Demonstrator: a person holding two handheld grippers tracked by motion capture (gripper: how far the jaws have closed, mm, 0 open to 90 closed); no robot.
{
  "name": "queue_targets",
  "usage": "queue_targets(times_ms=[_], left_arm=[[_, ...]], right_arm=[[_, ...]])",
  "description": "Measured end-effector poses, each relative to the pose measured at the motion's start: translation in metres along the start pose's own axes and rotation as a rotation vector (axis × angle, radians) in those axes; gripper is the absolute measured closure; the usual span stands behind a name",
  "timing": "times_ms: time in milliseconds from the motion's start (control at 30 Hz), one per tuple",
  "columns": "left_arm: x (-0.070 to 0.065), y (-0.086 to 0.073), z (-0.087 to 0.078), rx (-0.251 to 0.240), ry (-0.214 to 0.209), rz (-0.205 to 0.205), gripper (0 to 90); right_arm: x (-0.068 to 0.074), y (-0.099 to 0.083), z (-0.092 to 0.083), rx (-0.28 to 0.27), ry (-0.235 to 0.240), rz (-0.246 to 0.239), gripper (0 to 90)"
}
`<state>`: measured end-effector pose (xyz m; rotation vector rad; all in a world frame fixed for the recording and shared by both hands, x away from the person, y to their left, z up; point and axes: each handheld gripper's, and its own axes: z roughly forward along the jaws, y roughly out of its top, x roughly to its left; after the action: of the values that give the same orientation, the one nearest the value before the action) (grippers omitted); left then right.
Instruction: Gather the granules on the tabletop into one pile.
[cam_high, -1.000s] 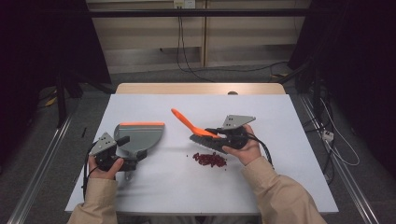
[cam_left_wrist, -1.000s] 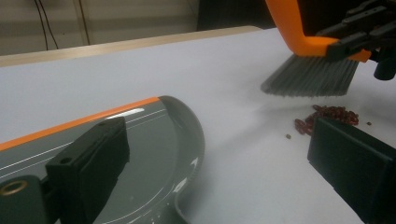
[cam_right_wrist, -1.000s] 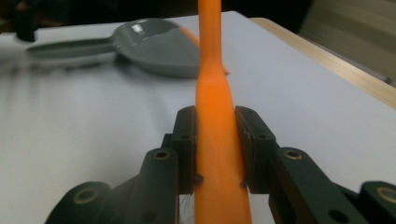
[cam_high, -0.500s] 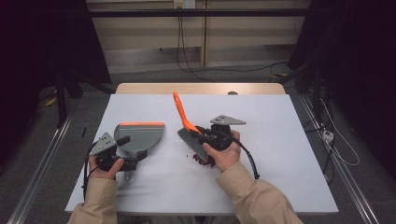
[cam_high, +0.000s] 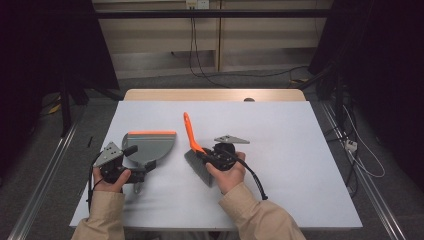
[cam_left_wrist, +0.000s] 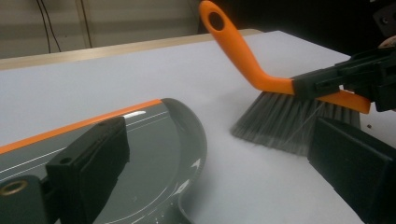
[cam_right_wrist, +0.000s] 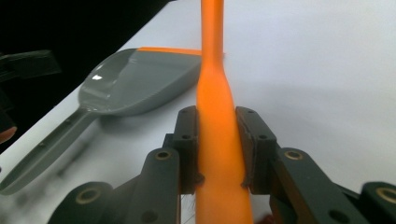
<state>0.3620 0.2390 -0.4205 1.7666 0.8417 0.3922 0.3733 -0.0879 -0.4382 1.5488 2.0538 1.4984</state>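
Observation:
A grey dustpan (cam_high: 150, 144) with an orange front lip lies flat on the white table (cam_high: 300, 150), left of centre. My left gripper (cam_high: 131, 162) rests over its handle with the jaws spread wide; in the left gripper view the pan (cam_left_wrist: 154, 154) lies under the left jaw. My right gripper (cam_high: 202, 154) is shut on the orange handle of a hand brush (cam_high: 189, 131). Both pads clamp the handle (cam_right_wrist: 215, 116). The grey bristles (cam_left_wrist: 289, 119) touch the table just right of the pan. A red speck (cam_right_wrist: 267, 218) shows below the jaws.
Beyond the table's wooden far edge (cam_high: 215, 95) are a dark floor and cables. A metal rail (cam_high: 45, 185) runs along the left side. White table surface extends far and right of the brush.
My right gripper has carried the brush left toward the dustpan, and its handle now stands steeper. The red crumb pile seen earlier is now covered by brush and hand. The left gripper stayed put.

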Motion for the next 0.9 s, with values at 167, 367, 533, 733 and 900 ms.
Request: queue_targets(times_ms=[167, 367, 533, 733, 900], left_arm=[[-0.002, 0.0, 0.0, 0.001, -0.002, 0.004, 5.4], [-0.003, 0.001, 0.0, -0.001, -0.001, 0.002, 5.4], [-0.004, 0.001, -0.001, 0.009, 0.006, 0.006, 5.4], [-0.005, 0.002, -0.001, 0.028, 0.016, 0.004, 5.3], [-0.007, 0.002, -0.001, 0.063, 0.034, 0.002, 5.1]], right_arm=[[-0.01, -0.006, -0.017, -0.012, -0.044, 0.039, 71.7], [-0.018, -0.009, -0.033, -0.012, -0.083, 0.045, 71.6], [-0.022, -0.011, -0.042, -0.011, -0.098, 0.037, 71.6], [-0.027, -0.011, -0.049, -0.008, -0.098, 0.033, 71.6], [-0.031, -0.008, -0.056, -0.014, -0.076, 0.041, 71.6]])
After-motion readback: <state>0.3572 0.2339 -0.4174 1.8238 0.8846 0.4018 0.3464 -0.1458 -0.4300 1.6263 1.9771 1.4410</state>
